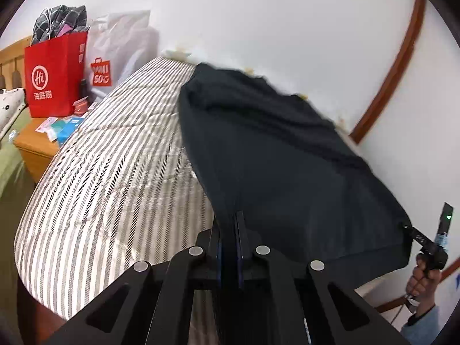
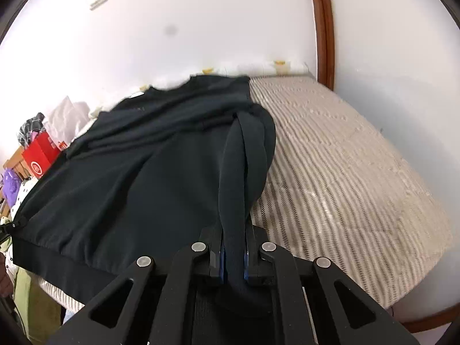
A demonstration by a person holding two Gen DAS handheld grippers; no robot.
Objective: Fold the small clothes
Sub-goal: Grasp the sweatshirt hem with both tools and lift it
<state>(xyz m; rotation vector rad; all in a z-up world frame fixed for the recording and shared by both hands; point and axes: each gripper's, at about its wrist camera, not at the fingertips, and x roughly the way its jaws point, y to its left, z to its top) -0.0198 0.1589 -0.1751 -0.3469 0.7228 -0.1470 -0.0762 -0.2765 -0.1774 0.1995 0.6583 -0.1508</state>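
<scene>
A dark navy sweater (image 1: 273, 155) is stretched out over the striped mattress (image 1: 109, 161), its neck toward the wall. My left gripper (image 1: 230, 224) is shut on its hem at one corner. My right gripper (image 2: 234, 247) is shut on the other hem corner, where the cloth (image 2: 161, 172) bunches into a thick fold between the fingers. In the left wrist view the right gripper (image 1: 414, 234) shows at the far corner, held by a hand. The hem is lifted off the mattress (image 2: 345, 172) near the front edge.
A red paper bag (image 1: 54, 74) and a white shopping bag (image 1: 115, 54) stand on a wooden nightstand (image 1: 37, 152) at the bed's left end. A white wall with a brown wooden trim (image 2: 325, 28) runs behind the bed.
</scene>
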